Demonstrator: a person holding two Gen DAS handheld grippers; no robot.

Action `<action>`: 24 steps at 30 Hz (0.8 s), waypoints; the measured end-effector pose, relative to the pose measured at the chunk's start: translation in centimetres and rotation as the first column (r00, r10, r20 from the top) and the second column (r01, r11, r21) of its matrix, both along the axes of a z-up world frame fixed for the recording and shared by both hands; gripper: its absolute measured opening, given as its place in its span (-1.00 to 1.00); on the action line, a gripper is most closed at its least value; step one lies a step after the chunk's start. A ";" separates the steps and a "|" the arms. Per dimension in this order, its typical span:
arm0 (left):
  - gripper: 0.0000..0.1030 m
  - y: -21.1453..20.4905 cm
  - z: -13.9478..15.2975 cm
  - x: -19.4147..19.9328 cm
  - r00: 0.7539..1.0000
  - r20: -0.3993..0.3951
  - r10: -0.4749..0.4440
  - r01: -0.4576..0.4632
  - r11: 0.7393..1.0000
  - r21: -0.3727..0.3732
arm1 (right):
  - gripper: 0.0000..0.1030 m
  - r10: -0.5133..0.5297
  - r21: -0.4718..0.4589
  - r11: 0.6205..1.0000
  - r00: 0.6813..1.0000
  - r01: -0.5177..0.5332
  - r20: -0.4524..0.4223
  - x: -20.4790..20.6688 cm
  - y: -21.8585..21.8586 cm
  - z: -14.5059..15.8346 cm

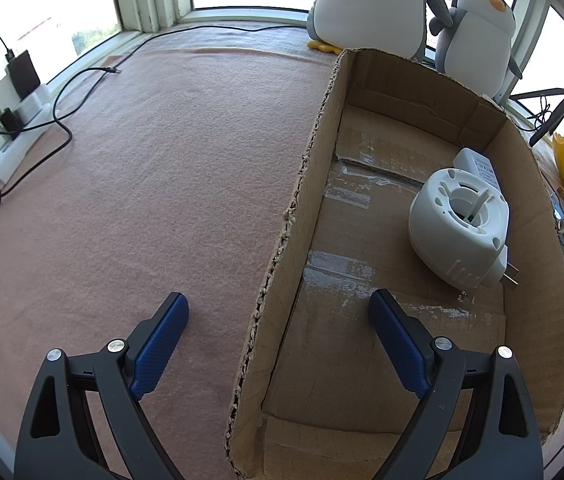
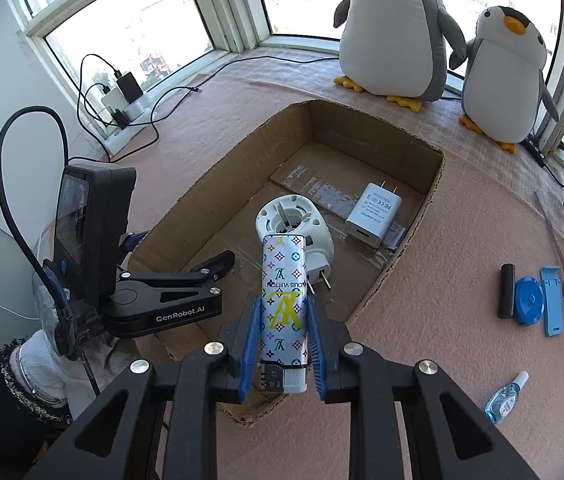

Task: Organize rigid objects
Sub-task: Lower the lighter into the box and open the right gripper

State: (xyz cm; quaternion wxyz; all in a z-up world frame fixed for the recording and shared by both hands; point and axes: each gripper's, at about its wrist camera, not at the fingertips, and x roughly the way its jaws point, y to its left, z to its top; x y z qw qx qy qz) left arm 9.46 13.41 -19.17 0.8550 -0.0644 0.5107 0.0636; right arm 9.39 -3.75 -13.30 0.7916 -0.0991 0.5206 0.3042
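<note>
The right gripper [image 2: 283,344] clamps one patterned lighter [image 2: 284,312] between its blue pads, held above the near end of the cardboard box [image 2: 186,216]. Inside the box lie two things: one round white plug-in device [image 2: 302,220] and one white charger [image 2: 374,214] behind it. The left gripper [image 1: 278,312] hangs with fingers spread wide across the box's left wall, holding nothing. Beyond the box stand two plush penguins [image 2: 394,32]. Right of the box lie one black cylinder [image 2: 507,290], one blue tape measure [image 2: 529,300], one blue clip [image 2: 553,304] and one small clear bottle [image 2: 504,398].

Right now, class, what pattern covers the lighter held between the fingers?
White lighter with multicoloured monogram print; clearest in right wrist view.
</note>
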 end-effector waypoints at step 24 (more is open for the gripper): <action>0.81 -0.1 0.0 0.1 1.000 0.000 -0.001 0.001 1.000 0.003 | -0.42 -0.017 0.027 0.999 1.000 0.018 -0.020 -0.3 -0.5 0.3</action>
